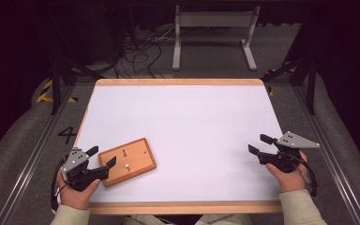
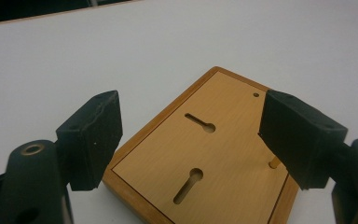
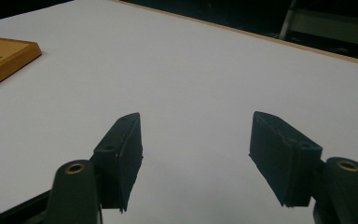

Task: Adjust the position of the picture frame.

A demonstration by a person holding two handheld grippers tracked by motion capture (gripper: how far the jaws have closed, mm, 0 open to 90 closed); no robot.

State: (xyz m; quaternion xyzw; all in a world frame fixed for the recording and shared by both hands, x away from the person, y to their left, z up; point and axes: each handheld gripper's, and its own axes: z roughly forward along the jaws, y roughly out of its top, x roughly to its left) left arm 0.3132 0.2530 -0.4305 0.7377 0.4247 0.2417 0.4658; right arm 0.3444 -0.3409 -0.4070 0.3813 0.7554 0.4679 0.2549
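While our left gripper (image 1: 104, 156) hovers at the near-left corner of the white table (image 1: 187, 117), its jaws stand wide apart over the wooden plaque (image 1: 127, 161) without pressing on it. From the table's middle, that plaque lies at about seven o'clock, flat and turned askew, with two keyhole slots (image 2: 200, 122) facing up in the left gripper view. We see one jaw just off its near edge, the other above its surface. Our right gripper (image 1: 259, 144) sits at about four o'clock, well apart from the plaque, jaws open and holding nothing above bare tabletop.
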